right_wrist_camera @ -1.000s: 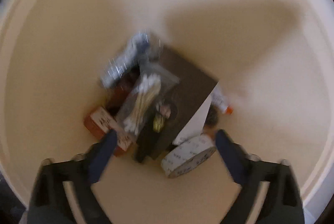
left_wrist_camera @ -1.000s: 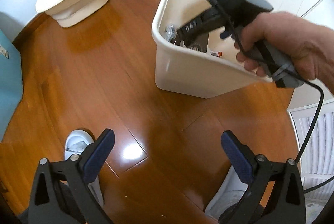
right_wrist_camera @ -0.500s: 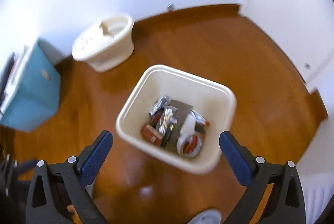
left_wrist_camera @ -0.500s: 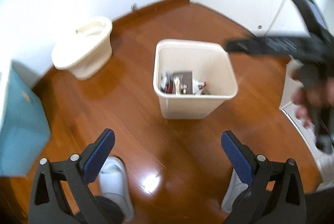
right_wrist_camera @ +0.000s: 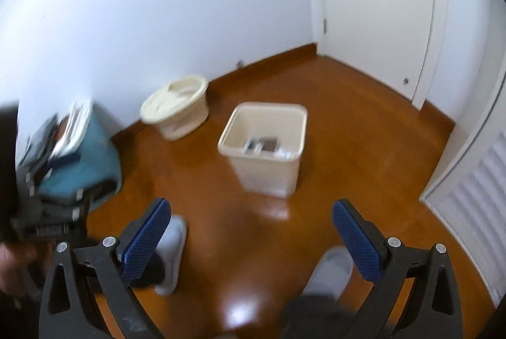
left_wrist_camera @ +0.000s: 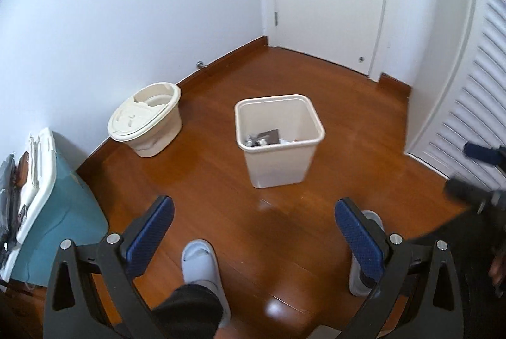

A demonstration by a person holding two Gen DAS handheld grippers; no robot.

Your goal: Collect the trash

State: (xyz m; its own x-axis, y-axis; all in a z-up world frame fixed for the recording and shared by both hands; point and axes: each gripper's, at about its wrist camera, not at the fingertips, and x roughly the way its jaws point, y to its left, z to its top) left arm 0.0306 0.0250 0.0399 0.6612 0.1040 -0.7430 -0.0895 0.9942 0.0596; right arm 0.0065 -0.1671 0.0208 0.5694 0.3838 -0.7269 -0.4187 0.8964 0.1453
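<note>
Trash [left_wrist_camera: 268,139] sits low inside the bin [left_wrist_camera: 311,114] | my left gripper [left_wrist_camera: 253,231] and right gripper [right_wrist_camera: 251,228] hang wide, empty (nothing loose on floor, job looks finished)

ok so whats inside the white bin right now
The white bin holds a small heap at its bottom: a dark flat card, something silvery and pale scraps. The near wall hides the rest of the floor, so other items cannot be told.

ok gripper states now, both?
Left gripper: open, holding nothing.
Right gripper: open, holding nothing.
</note>
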